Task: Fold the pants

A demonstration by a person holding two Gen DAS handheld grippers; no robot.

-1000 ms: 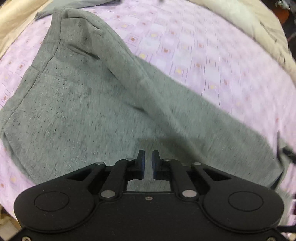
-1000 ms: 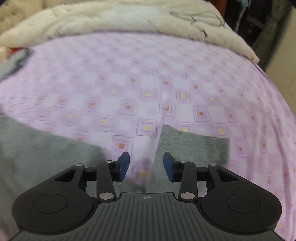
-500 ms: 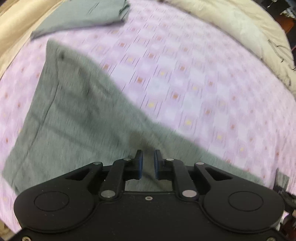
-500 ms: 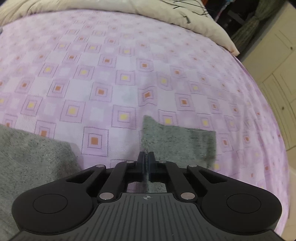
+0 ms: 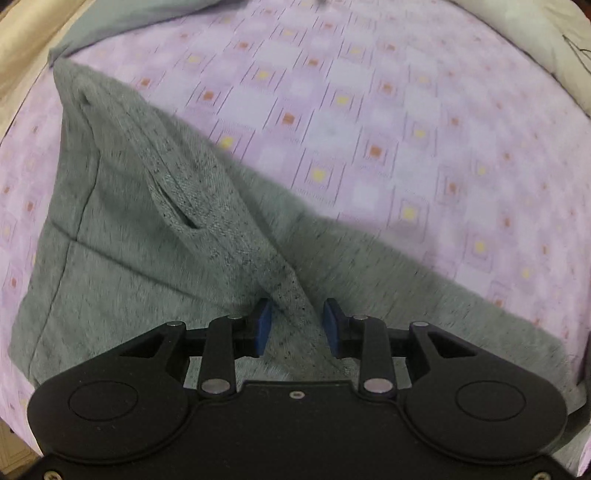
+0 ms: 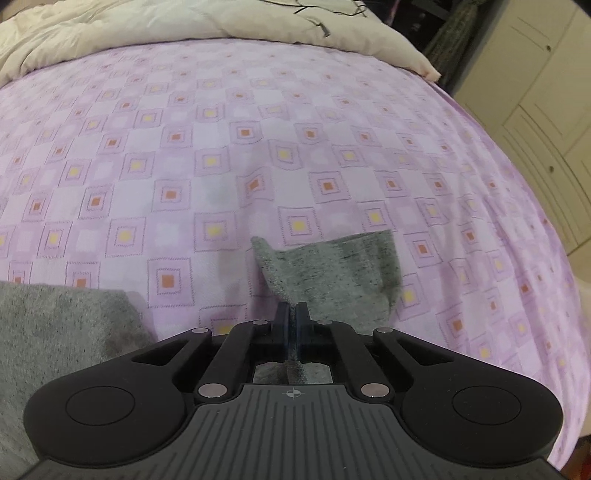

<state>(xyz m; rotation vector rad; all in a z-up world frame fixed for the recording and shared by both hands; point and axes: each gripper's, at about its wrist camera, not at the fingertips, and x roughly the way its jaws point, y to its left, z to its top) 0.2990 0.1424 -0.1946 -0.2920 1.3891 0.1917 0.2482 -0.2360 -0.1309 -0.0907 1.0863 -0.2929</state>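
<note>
Pants: we see the grey pants (image 5: 155, 266) lying mostly flat on the purple checked bedsheet (image 5: 388, 122), waist end toward the left wrist view's far left, a raised ridge of cloth running from there down to our left gripper.
Leg end: in the right wrist view one cuff (image 6: 332, 269) is lifted off the sheet, its free part hanging loose beyond the pads; a second grey stretch of the pants lies flat at that view's lower left.
Left gripper: our left gripper (image 5: 297, 325) points straight down over the pants with its jaws opening; the ridge of cloth sits between the blue pads, which do not press on it.
Right gripper: our right gripper (image 6: 293, 319) is closed tight on the cuff, cloth pinched between the pads and showing through behind them.
Step in hand: we judge this the pick-up before a fold, right side secured, left side not yet gripping.
Next move: we think the left needs to settle onto the ridge and close on it, then both hands should lift and carry together so the cloth stays taut.
Risk: we suspect a shallow left pinch would catch only the top layer and the fold would sag.
Surroundings: a cream duvet (image 6: 147, 26) is bunched along the far edge of the bed.
</note>
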